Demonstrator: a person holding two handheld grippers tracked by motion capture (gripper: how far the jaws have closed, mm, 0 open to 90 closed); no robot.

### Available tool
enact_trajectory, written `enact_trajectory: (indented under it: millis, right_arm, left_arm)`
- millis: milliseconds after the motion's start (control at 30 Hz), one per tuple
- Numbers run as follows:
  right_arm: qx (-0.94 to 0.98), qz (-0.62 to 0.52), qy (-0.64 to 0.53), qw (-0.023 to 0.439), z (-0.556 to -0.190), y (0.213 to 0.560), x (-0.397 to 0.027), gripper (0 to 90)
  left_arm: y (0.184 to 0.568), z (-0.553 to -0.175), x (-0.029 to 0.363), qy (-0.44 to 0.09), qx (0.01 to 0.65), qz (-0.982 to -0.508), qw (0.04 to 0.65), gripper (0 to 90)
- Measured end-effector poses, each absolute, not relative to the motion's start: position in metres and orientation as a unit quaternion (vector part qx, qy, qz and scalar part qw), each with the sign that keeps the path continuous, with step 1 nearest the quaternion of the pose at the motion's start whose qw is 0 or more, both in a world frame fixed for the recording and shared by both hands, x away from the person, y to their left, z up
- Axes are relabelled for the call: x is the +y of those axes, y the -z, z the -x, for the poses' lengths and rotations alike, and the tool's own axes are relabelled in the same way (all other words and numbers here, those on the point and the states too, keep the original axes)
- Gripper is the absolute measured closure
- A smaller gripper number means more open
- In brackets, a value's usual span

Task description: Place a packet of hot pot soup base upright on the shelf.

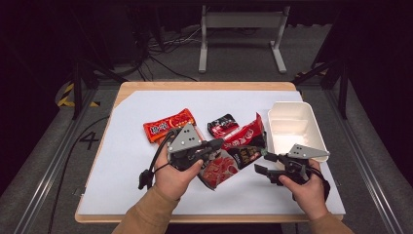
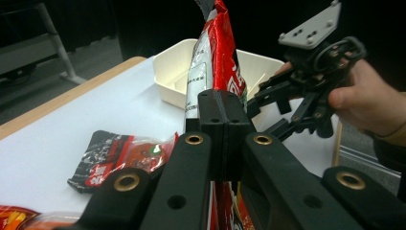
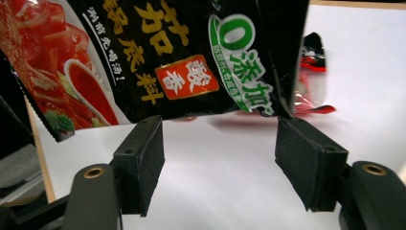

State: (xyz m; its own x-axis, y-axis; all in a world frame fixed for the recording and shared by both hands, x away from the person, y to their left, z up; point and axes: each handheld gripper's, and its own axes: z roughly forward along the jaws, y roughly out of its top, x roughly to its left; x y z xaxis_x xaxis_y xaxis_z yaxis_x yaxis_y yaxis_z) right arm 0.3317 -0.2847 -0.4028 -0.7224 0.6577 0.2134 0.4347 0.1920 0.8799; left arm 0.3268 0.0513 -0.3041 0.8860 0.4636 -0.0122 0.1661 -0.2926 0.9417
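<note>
The left gripper (image 1: pixel 217 144) has its jaws pressed together on the edge of a big red and black sauce packet (image 1: pixel 234 155) and holds it lifted above the white sheet (image 1: pixel 126 161) on the desk (image 1: pixel 204 86). In the left gripper view the packet (image 2: pixel 215 72) stands almost upright from the closed jaws. The right gripper (image 1: pixel 261 162) is spread, and nothing is between its pads (image 3: pixel 143 163); in the right gripper view the lower edge of the packet (image 3: pixel 158 57) hangs just above and in front of them.

The step in hand seems to be bringing the packet into the white container (image 1: pixel 292 127), which stands just beside it on the right side. To do this well, the left gripper should keep a firm pinch, because the packet is wide and floppy and can swing. The right gripper may take the free lower edge to steady it, but it should close only when the foil is really between the pads. The packet is long, so it is better to lower it flat along the container. Two smaller packets, a red one (image 1: pixel 169 125) and a dark one (image 1: pixel 223 125), lie on the sheet behind, well clear of the path.
</note>
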Motion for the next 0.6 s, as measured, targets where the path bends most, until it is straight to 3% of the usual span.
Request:
enact_trajectory:
  millis: [267,600]
  right_arm:
    - [0.757,-0.338,-0.553,0.090,-0.330,0.401,-0.281,33.7]
    - [0.718,-0.345,-0.598,0.095,-0.330,0.378,-0.290,43.7]
  left_arm:
    - [0.301,-0.321,0.051,-0.126,0.187,-0.786,0.576,90.0]
    - [0.301,-0.322,0.058,-0.114,0.188,-0.770,0.599,90.0]
